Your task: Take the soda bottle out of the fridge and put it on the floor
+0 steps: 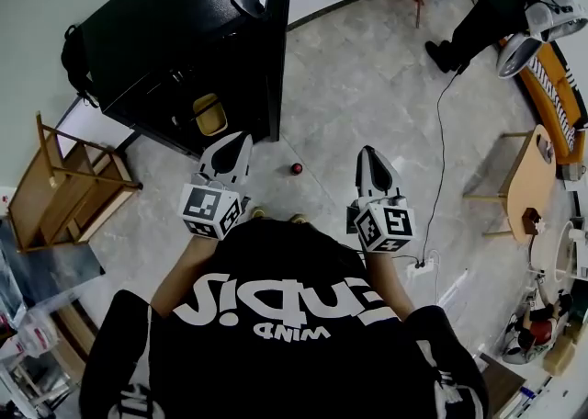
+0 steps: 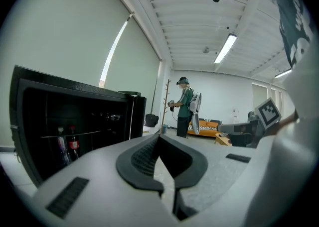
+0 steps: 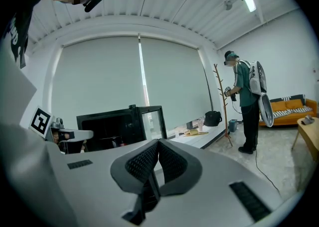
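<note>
Plainly shut on both sides: left gripper (image 1: 241,143) with jaws pressed together on nothing, right gripper (image 1: 368,152) likewise closed and empty, both held about level before the body, short of the fridge (image 1: 175,31). Door (image 1: 278,40) swung wide. Inside, by the left gripper view, two bottles upright on a shelf: soda bottle (image 2: 74,144) with red label and dark contents, second bottle (image 2: 62,147) just beside it. On the floor (image 1: 367,86) near the door's foot, a small red thing (image 1: 297,169), too small to name; perhaps a cap seen from above, perhaps not. So fits two readings: soda on the shelf waiting to be fetched, or one bottle already down and the grippers free. Judged by looks, a small plastic bottle: middling weight if full, stiff enough under a squeeze, round and probably slick with cold damp, apt to topple if set down crooked. Best held across the body below the shoulder, pads square to the sides, kept upright; neck too narrow, likely to swivel.
</note>
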A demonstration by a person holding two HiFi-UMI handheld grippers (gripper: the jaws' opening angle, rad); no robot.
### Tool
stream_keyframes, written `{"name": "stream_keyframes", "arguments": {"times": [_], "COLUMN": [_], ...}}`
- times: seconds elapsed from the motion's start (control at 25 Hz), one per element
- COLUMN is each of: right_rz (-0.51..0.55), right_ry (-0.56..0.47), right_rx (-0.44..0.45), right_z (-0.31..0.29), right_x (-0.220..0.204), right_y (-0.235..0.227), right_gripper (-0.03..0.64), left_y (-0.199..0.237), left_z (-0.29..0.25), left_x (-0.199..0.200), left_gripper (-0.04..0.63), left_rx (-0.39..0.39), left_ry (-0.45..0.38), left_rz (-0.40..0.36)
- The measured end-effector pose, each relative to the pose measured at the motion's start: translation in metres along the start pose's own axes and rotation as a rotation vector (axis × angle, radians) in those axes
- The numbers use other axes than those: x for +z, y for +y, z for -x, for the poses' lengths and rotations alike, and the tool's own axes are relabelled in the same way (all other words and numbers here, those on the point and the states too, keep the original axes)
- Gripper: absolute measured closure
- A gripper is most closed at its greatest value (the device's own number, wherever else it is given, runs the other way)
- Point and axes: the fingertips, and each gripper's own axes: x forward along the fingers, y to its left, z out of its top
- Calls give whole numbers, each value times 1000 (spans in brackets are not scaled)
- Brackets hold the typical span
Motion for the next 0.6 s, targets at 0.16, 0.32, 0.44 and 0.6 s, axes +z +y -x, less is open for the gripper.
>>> {"name": "stream_keyframes", "arguments": {"times": [0.16, 0.32, 0.44, 0.6], "right_rz": [0, 7, 15, 21], "right_ry": [-1, -1, 3, 11], "right_rx": [2, 6, 10, 13], "right_z": [-2, -2, 0, 2], "right_x": [-1, 0, 0, -2], "right_y": [1, 5, 7, 9], "right_gripper": [595, 595, 595, 595], "left_y": [-1, -1, -1, 1], "left_z": [-1, -3, -2, 0], "left_x": [0, 0, 2, 4], "left_gripper": [589, 589, 589, 589], "left_rx": [-1, -4, 2, 13], "left_ry": [-2, 0, -5, -10], "left_rz": [-6, -2, 4, 10]}}
